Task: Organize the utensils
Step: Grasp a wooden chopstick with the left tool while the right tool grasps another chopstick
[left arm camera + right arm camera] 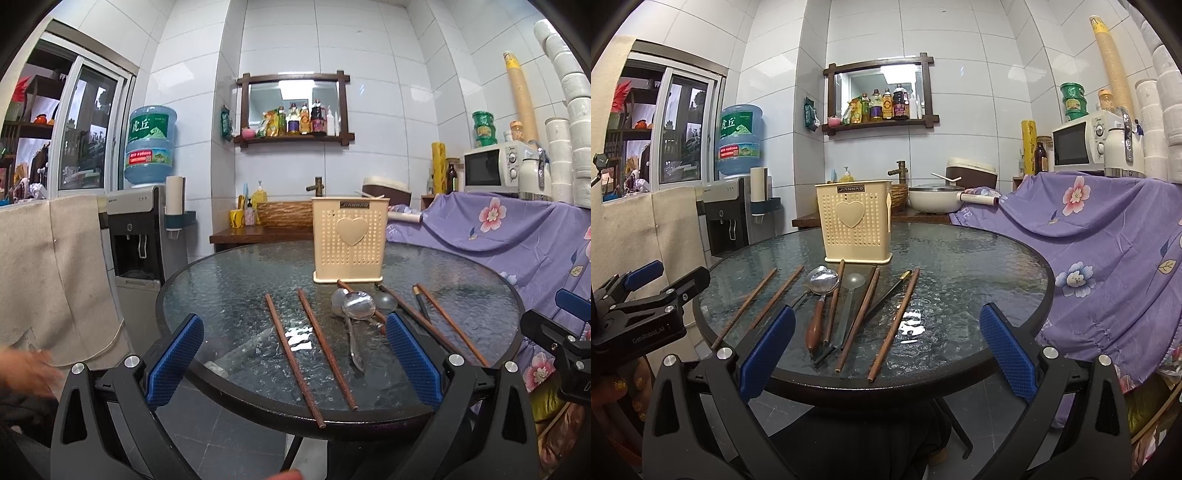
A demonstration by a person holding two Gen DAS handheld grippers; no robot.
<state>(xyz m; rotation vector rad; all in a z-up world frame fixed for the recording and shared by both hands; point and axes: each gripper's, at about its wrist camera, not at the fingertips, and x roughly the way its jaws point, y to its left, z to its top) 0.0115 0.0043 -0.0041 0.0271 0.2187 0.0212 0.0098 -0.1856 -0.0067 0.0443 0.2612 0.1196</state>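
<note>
Left wrist view: the left gripper gapes wide and empty at the lower frame over the round glass worktop. At centre stands one cream holder.

Right wrist view: the right gripper gapes wide, empty. Six wooden chopsticks and three spoons lie at centre; the holder reads "JIANHAO".

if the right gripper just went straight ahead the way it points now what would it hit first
Probably the brown wooden chopsticks lying on the round glass table, since the open right gripper frames them. Held higher, it might pass over them towards the beige perforated utensil holder; height is unclear.
</note>
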